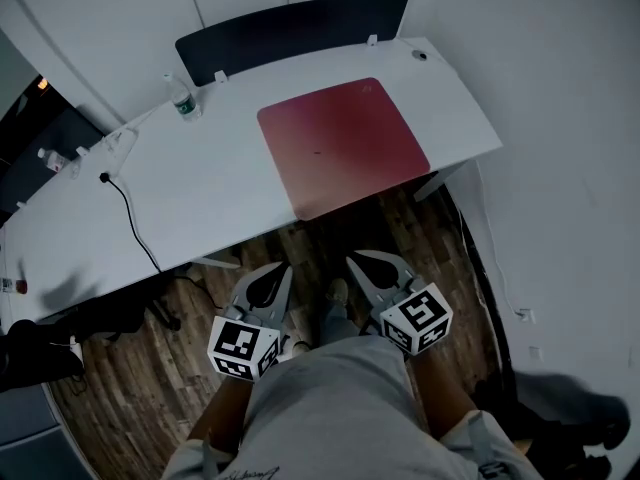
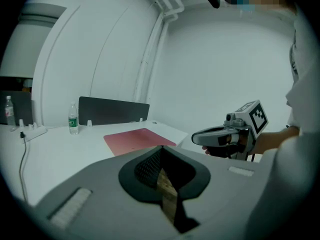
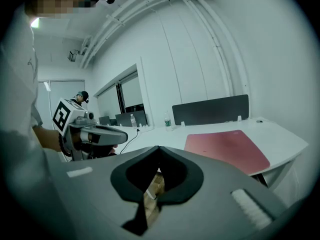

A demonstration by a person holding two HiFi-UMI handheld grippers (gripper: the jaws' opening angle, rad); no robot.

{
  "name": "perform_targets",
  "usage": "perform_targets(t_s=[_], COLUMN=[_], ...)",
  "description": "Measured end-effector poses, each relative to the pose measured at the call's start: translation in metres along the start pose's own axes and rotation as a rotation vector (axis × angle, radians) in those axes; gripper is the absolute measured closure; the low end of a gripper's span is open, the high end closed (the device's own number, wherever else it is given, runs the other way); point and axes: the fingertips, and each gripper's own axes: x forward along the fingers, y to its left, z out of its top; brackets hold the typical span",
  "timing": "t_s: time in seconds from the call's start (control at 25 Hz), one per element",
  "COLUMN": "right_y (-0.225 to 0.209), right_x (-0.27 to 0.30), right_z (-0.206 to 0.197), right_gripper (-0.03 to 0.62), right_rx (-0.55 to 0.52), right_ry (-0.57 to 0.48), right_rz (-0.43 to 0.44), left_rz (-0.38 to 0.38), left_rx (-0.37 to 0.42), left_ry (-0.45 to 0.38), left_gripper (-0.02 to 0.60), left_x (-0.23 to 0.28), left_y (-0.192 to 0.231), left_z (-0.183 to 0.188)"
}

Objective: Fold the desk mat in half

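The mat (image 1: 343, 143) lies flat and unfolded on the desk (image 1: 200, 193), ahead of both my jaws and well apart from them. Its near edge reaches the desk's front edge, a little to the right of where my right tips point. Nothing rests on it.

My left gripper (image 1: 280, 268) and right gripper (image 1: 355, 260) hang side by side, below the desk's front edge and over the wood floor (image 1: 455, 298). Both point toward the mat. Each pair of jaws is closed tip to tip with nothing between them.

Beyond the mat, farther ahead of my jaws, a dark panel (image 1: 290, 26) stands along the desk's far edge. Ahead and left of my left jaws a bottle (image 1: 182, 100) stands upright near that panel. Left of it, a black cable (image 1: 135, 218) runs across the desk and drops over the front edge.
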Motion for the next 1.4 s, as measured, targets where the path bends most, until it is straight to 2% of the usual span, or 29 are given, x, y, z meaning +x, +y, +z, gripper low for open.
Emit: perform_targets(t_s=[0.32, 0.72, 1.4], right_y=[-0.058, -0.103, -0.106], right_x=[0.033, 0.054, 0.076], right_z=[0.023, 0.038, 0.027], right_gripper=[0.586, 0.586, 0.586], right_rx=[-0.026, -0.044, 0.003], right_ry=[0.027, 0.033, 0.056], right_rz=[0.052, 0.103, 0.072], left_rz=[0.056, 0.107, 0.051], left_rx=[-0.026, -0.016, -0.014], left_ry=[-0.008, -0.008, 0.057], left_gripper=[0.563, 0.563, 0.563], left_x=[0.053, 0.098, 0.112], left_y=[0.023, 0.038, 0.063], left_z=[0.026, 0.046, 0.036])
